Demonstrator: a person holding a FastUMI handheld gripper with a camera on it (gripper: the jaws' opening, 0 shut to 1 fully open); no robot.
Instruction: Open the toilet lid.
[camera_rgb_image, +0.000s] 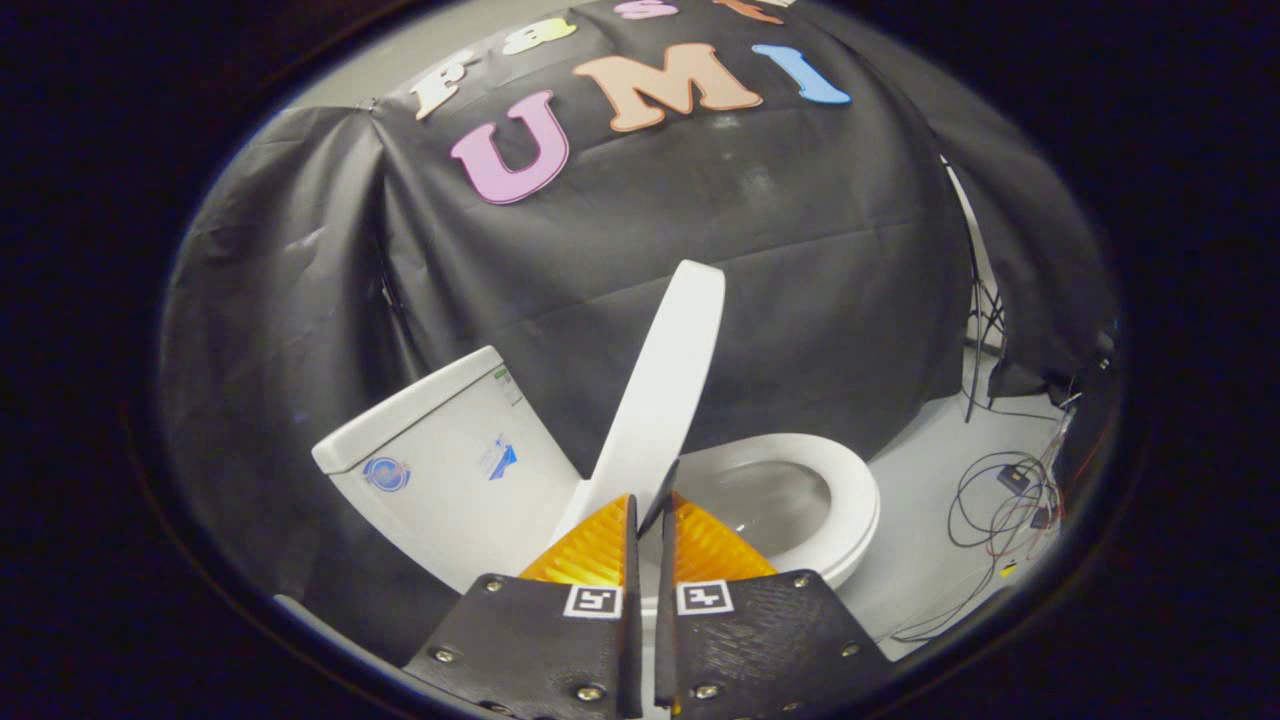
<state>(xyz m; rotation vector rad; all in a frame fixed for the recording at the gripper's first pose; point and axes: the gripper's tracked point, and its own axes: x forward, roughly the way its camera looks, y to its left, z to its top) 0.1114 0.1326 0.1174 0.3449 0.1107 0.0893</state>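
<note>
Raised toilet lid (662, 390) edge pinched between gripper (652, 505) fingers

toilet lid (660, 400) smooth glossy plastic; tank (450, 470) glossy ceramic; wall cloth (800, 260) matt, wrinkled.
</note>
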